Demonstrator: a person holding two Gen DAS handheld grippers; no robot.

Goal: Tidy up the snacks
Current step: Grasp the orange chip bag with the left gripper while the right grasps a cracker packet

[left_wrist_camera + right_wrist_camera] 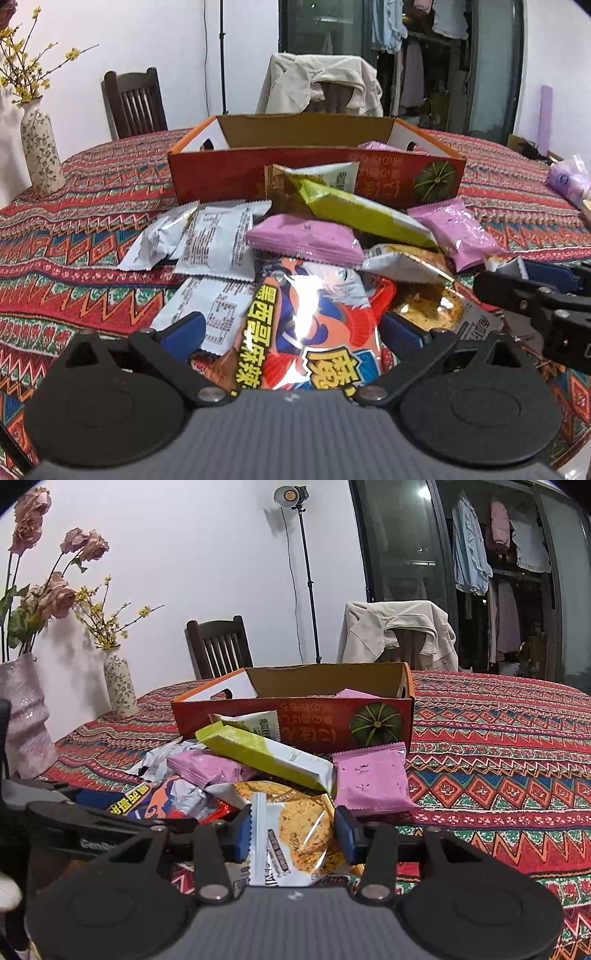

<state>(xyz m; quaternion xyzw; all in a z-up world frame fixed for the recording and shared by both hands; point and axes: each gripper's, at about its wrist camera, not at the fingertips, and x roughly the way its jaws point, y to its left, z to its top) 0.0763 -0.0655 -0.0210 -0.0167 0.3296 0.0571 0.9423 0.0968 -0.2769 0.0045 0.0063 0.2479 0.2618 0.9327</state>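
Crinkly cookie packet (295,842) sits pinched in my right hand-held gripper (293,834), near the counter (498,738) edge; slick film may slip. Left hand-held gripper (291,332) gapes around red bag (314,325), risking snags.

Home, dining-room setup. Desk (498,738) had a patterned cloth, wooden chair (218,646) behind it, jacket (395,631) draped over another. Flower vases (118,683) sat by the wall, clothes (472,561) hung behind glass doors. Studio lamp (291,494) stood in back.
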